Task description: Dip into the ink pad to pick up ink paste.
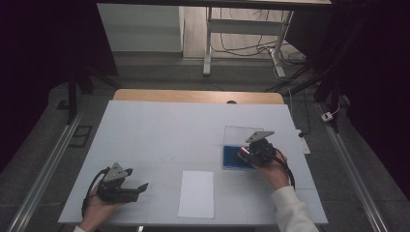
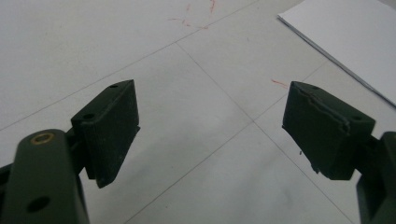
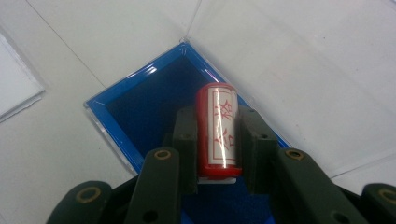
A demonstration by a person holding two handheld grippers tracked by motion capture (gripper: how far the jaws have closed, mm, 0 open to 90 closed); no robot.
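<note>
My right gripper (image 1: 245, 154) is shut on a red cylindrical stamp (image 1: 242, 152) with a white label and red characters. In the right gripper view the stamp (image 3: 218, 133) sits clamped between the two jaws of the right gripper (image 3: 218, 116), held over a blue ink pad (image 3: 149, 95). The ink pad (image 1: 234, 157) lies on the table at the right, with its clear lid (image 1: 238, 134) open behind it. My left gripper (image 1: 140, 192) rests low at the table's front left, open, with nothing between its jaws. In its own view the left gripper (image 2: 210, 100) stands wide over bare tabletop.
A white sheet of paper (image 1: 196, 193) lies at the front middle of the white table (image 1: 159, 130); its corner shows in the left gripper view (image 2: 350, 32). Faint red marks (image 2: 280, 83) dot the tabletop. A desk frame and cables stand on the floor beyond the table.
</note>
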